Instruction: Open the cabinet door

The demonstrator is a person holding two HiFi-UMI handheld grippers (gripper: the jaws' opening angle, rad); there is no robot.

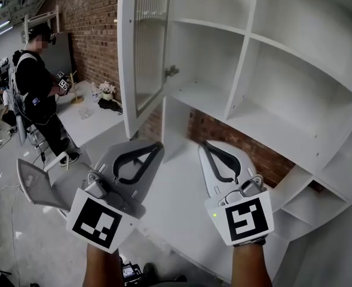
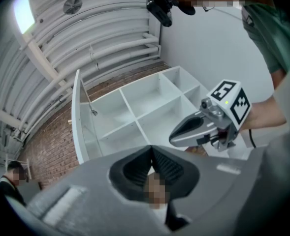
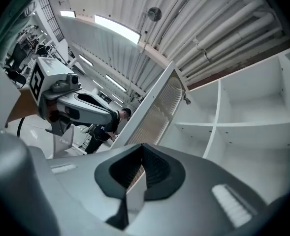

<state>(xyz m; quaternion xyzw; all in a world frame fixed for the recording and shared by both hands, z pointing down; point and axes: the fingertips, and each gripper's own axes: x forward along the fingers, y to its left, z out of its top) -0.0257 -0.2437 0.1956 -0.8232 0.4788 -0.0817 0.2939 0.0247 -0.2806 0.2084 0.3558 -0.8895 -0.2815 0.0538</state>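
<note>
Right hand-held gripper (image 1: 205,145) closed, cabinet door (image 1: 141,52) open

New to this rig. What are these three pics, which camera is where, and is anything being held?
No robot here: a person holds a two-jaw gripper in each hand. The head view looks down from the person's head at the left gripper and right gripper; the marker cubes are part of them. The other two views come from a camera on each gripper, looking along its jaws. Both pairs of jaws are shut, holding nothing. Ahead is a white shelf cabinet; its ribbed-glass door stands open. Another person stands by a table at far left.
</note>
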